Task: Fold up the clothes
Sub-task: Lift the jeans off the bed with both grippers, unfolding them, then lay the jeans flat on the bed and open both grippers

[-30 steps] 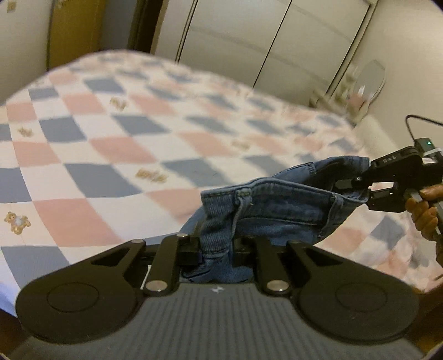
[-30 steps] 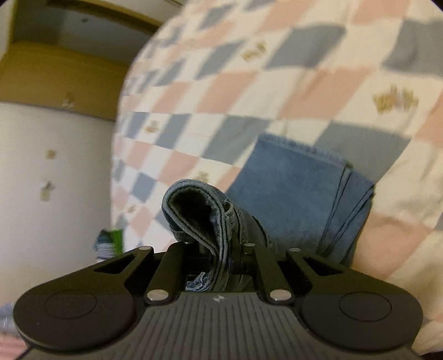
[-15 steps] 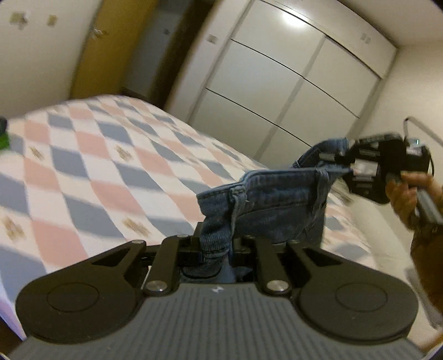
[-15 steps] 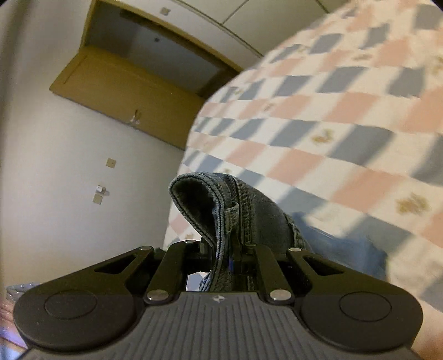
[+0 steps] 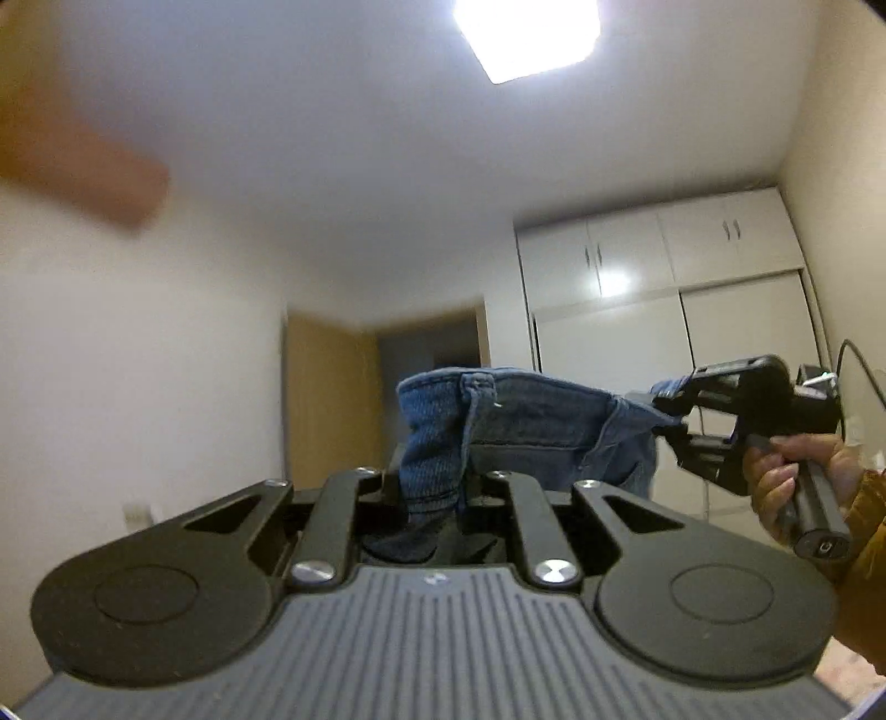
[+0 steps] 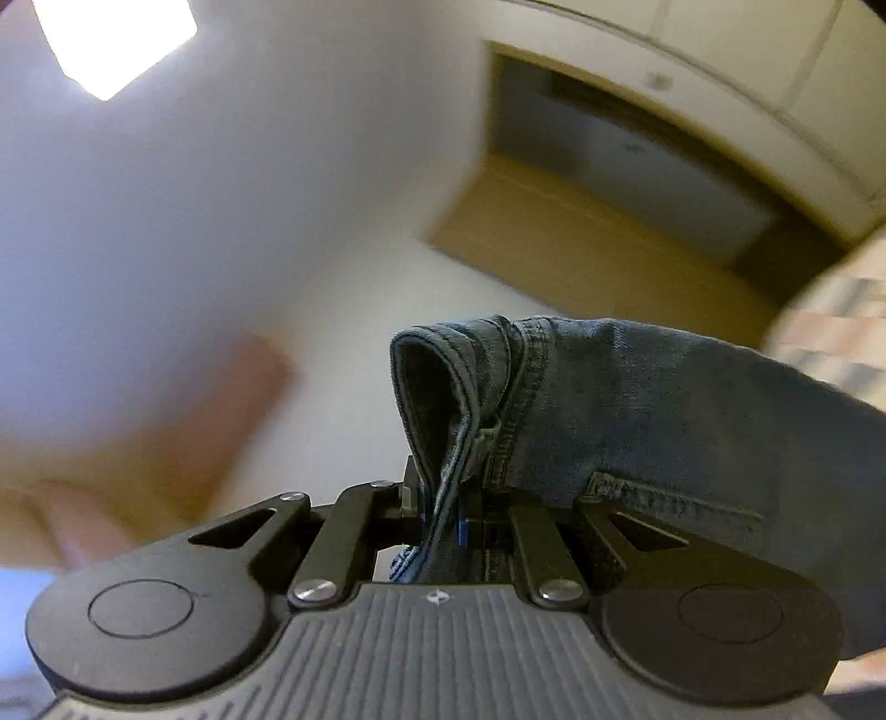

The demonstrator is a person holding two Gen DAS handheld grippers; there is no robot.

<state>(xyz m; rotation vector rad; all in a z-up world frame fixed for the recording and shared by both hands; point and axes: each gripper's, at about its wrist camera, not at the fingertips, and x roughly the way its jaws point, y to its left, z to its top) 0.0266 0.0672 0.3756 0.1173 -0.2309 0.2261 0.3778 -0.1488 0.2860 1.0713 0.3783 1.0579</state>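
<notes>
A pair of blue jeans [image 5: 526,426] hangs by its waistband between my two grippers, held up in the air. My left gripper [image 5: 429,487] is shut on one end of the waistband beside a belt loop. In the left wrist view my right gripper [image 5: 667,412] pinches the other end, with a hand [image 5: 786,476] around its handle. In the right wrist view my right gripper [image 6: 446,501] is shut on folded denim [image 6: 637,410] near the zipper, and the fabric runs off to the right. The legs of the jeans hang below, out of sight.
White wardrobe doors [image 5: 664,310] fill the far wall, with a wooden door [image 5: 326,399] and a dark doorway to their left. A ceiling light [image 5: 526,33] glares above. A corner of the checked bedspread [image 6: 830,327] shows at the right edge of the right wrist view.
Both grippers have risen high off the bed with the jeans' waistband and tilted upward. The bed has dropped out of the left wrist view; ceiling and walls fill it.
</notes>
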